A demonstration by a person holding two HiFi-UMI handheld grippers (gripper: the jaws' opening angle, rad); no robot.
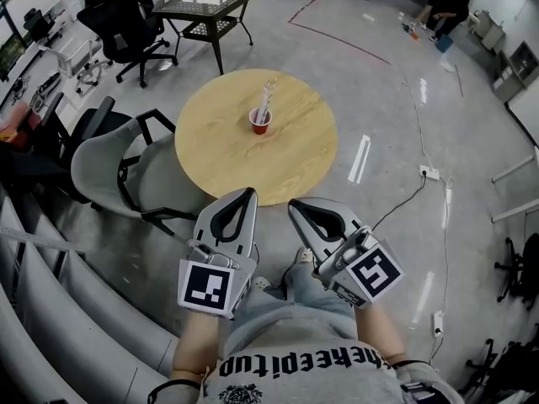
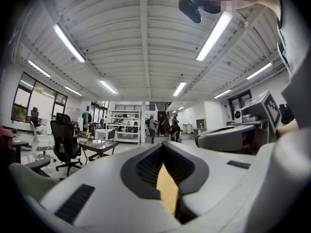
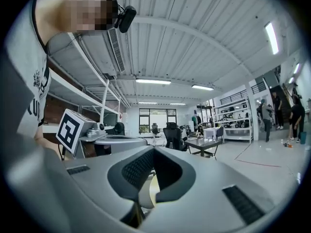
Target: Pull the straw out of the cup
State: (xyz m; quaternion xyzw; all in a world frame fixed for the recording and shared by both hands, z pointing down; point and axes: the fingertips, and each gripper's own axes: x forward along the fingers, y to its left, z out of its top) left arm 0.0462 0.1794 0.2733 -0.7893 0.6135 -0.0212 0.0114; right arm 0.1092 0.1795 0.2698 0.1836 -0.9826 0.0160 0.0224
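A red cup [image 1: 260, 123] stands near the middle of a round wooden table [image 1: 219, 146], with a pale straw [image 1: 266, 99] sticking up out of it. Both grippers hover short of the table's near edge, well apart from the cup. My left gripper [image 1: 247, 194] is shut, its tips meeting with nothing between them. My right gripper [image 1: 295, 204] beside it is shut and empty too. In the left gripper view the left gripper [image 2: 163, 145] points level across the room; the cup is hidden there. The right gripper [image 3: 153, 148] likewise shows only its closed jaws, no cup.
A grey chair [image 1: 109, 165] stands at the table's left. Farther back are a black office chair [image 1: 126, 23] and a glass-topped side table [image 1: 206, 2]. A power strip [image 1: 429, 173] with cables lies on the floor at the right. People stand far off [image 2: 151, 127].
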